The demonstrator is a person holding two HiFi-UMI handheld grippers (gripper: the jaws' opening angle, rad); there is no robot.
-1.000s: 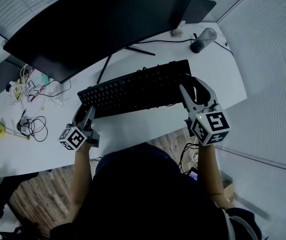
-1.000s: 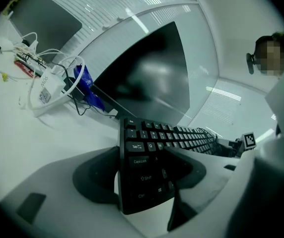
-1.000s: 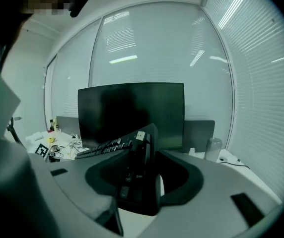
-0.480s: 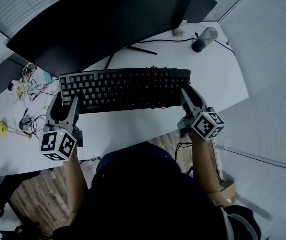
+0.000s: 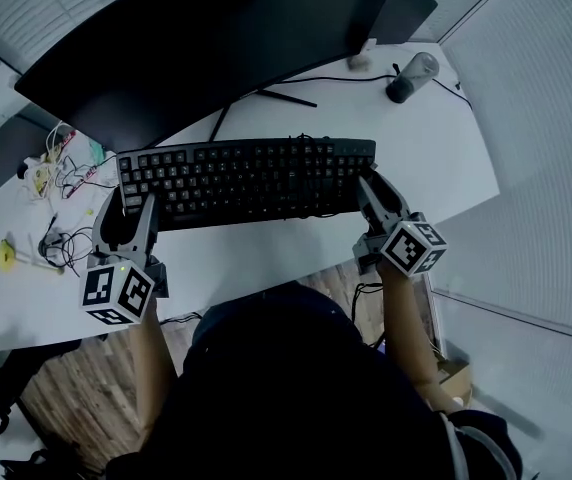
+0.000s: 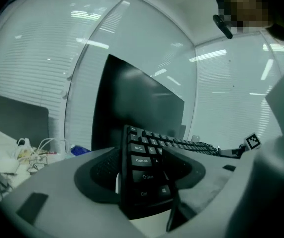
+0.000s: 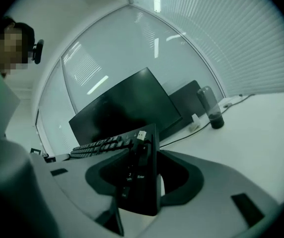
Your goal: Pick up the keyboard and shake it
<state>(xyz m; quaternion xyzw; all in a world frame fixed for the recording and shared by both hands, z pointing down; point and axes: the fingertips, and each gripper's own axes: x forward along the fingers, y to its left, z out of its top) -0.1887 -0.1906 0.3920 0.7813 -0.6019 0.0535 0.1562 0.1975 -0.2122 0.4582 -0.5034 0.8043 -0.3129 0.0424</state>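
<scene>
**Above the desk: keyboard lifted, shaking still to be confirmed**

Far across the desk [image 5: 436, 158] the big dark monitor [image 5: 196, 38] stands untouched, and it sits close behind my work, so I count it as the thing to keep clear of. Between it and me the keyboard [image 5: 246, 180] runs left to right. I judge it to be off the desk: both gripper views show it standing nearly on edge, keys turned back toward me, not lying flat.

The left tongs [image 5: 133, 206] are closed on its left end, pads on either face beside the Caps Lock and Shift keys. The right tongs [image 5: 371, 190] are clamped the same way on its right end, by the Enter key of the number pad. So the pick-up looks done, and the grip looks even at both ends.

What remains is the shake itself, and one still moment cannot tell me whether it has begun.

A dark bottle [image 5: 409, 78] at the far right and a tangle of cables [image 5: 61, 168] at the left lie well apart from the keyboard.
</scene>
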